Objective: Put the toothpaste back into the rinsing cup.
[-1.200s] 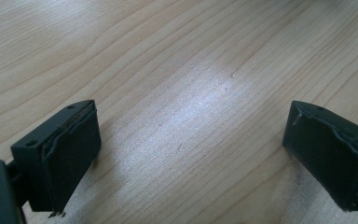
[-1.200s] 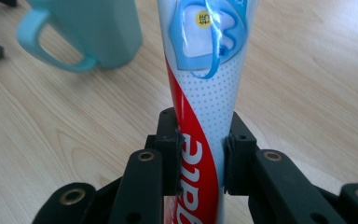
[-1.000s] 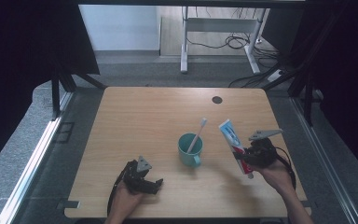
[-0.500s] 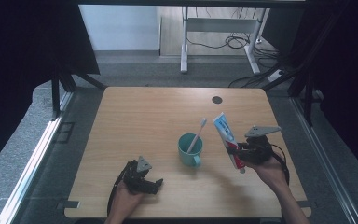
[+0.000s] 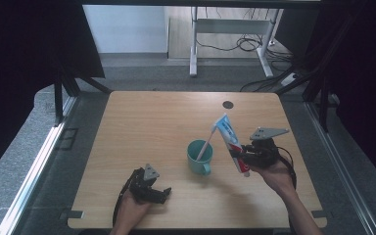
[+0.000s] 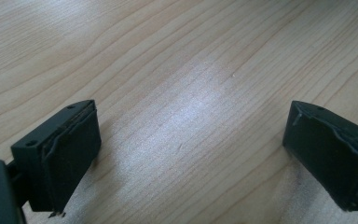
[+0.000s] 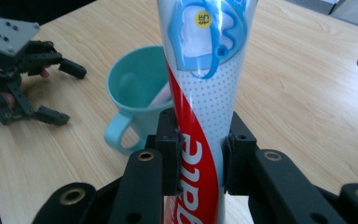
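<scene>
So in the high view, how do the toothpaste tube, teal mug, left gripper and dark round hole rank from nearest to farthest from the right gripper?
1. Toothpaste tube, clamped in the right gripper itself.
2. Teal mug, just to its left, toothbrush inside.
3. Dark round hole, towards the table's far edge.
4. Left gripper, near the front edge.

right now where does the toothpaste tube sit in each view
High view: toothpaste tube right of centre, tilted, clamped in the right gripper.
Left gripper view: not in it; wooden table between open jaws.
Right gripper view: tube centre, rising between the jaws.
Shared landmark: teal mug with a toothbrush, beside the tube.
</scene>
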A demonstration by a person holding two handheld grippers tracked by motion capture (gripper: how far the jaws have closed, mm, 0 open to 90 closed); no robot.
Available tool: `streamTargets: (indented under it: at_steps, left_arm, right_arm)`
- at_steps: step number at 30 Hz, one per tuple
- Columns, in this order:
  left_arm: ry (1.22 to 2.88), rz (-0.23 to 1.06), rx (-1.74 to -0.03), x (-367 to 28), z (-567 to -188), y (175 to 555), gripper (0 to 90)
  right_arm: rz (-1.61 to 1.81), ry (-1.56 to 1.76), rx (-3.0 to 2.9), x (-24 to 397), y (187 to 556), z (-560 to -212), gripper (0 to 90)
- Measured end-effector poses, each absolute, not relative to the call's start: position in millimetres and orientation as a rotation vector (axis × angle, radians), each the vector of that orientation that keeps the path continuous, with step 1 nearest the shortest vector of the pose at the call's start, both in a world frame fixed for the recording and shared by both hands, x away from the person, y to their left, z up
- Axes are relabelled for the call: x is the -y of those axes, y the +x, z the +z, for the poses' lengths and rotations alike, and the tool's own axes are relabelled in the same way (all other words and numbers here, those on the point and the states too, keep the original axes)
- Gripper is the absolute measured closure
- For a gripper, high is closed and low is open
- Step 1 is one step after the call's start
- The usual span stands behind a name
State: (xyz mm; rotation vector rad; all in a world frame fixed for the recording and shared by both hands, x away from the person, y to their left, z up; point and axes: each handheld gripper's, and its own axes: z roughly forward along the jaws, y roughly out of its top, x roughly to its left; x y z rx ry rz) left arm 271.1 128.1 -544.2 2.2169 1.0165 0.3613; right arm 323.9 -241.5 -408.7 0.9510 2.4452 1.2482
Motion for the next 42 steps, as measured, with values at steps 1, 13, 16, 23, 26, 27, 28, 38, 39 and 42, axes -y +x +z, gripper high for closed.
streamTargets:
  at_steps: [1,13,16,23,26,27,28,38,39,42]
  left_arm:
    - [2.216,0.362,-1.015,-128,-544,271,3.9]
    - [2.215,0.361,-1.018,-128,-544,271,3.9]
    - [2.216,0.361,-1.016,-128,-544,271,3.9]
    - [2.215,0.361,-1.018,-128,-544,271,3.9]
    - [2.215,0.362,-1.017,-128,-544,271,3.9]
    - [2.215,0.361,-1.017,-128,-544,271,3.9]
    - [2.216,0.361,-1.017,-128,-544,271,3.9]
    - [2.216,0.362,-1.015,-128,-544,271,4.0]
    - [2.216,0.362,-1.015,-128,-544,271,4.0]
    - [2.216,0.362,-1.015,-128,-544,271,4.0]
  right_arm:
    - [1.259,0.942,-2.447,238,325,-407,72.1]
    - [1.306,0.922,-2.431,218,332,-400,72.1]
    - [1.317,0.915,-2.436,214,334,-398,72.1]
    - [1.33,0.907,-2.431,203,340,-395,72.1]
    - [1.336,0.902,-2.428,198,343,-394,72.1]
    - [1.338,0.901,-2.428,197,344,-394,72.1]
    - [1.345,0.9,-2.427,195,345,-393,72.1]
    - [1.367,0.886,-2.43,180,352,-389,72.1]
    - [1.367,0.883,-2.43,177,353,-389,72.1]
    - [1.373,0.882,-2.429,172,355,-388,72.1]
